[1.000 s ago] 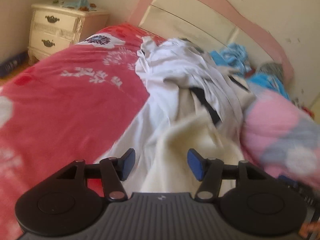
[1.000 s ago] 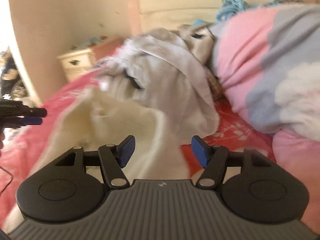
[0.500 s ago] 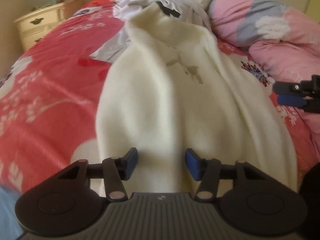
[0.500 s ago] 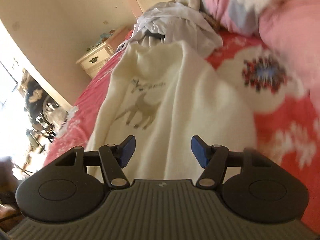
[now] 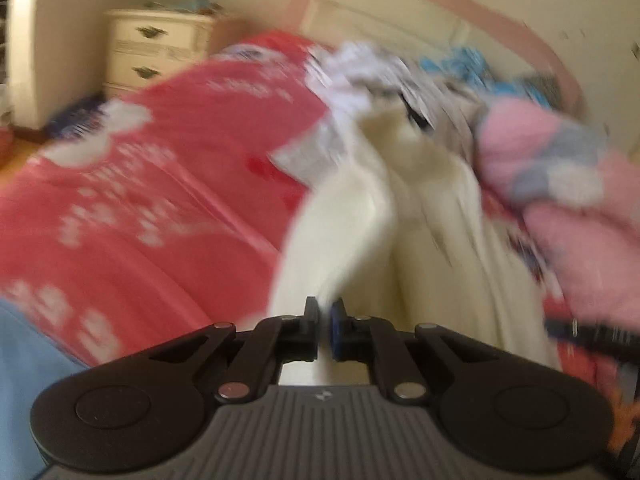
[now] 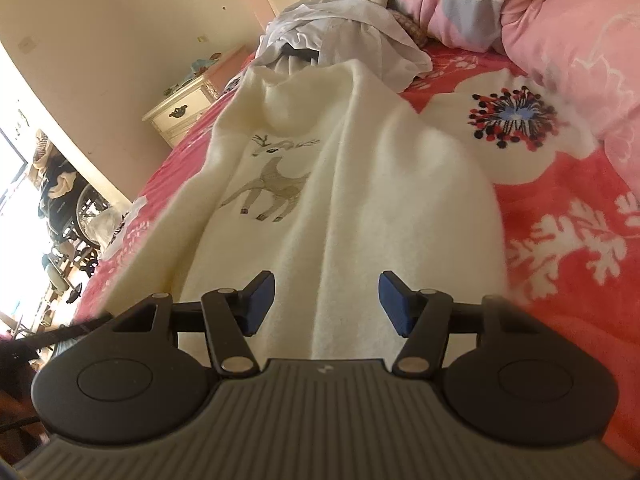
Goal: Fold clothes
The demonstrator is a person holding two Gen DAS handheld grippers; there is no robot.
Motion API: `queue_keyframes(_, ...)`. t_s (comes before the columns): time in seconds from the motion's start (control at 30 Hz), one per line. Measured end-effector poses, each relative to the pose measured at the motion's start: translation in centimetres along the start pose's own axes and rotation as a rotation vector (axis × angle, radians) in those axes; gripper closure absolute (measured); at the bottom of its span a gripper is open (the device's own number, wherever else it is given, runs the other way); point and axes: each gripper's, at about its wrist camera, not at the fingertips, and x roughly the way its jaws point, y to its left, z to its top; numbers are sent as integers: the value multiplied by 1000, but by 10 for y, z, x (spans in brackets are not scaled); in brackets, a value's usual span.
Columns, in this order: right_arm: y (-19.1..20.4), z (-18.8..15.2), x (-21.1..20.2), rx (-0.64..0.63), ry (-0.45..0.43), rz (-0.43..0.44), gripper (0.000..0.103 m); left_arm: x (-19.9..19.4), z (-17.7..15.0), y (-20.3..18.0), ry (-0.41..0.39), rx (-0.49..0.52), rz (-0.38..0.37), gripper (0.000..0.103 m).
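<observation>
One claw (image 5: 324, 322) pinches the cream sweater (image 6: 320, 200); the other (image 6: 326, 300) gapes.

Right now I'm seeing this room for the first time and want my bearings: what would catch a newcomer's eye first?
First, the cream sweater with a deer on its front, spread down the middle of the red flowered blanket. The left claw is shut on its hem, while the right claw stands open over it. Behind it lies a heap of white clothes, with a pink quilt to the right.
</observation>
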Motion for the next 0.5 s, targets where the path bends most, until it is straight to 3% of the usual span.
queue_keyframes(0.23,-9,0,9,28,19,-9,45,-11,90,65,-88,-95,153,97)
queue_keyframes(0.5,-15,1,15,35,25,-23,46,47,155,116,-72,-28,422,97)
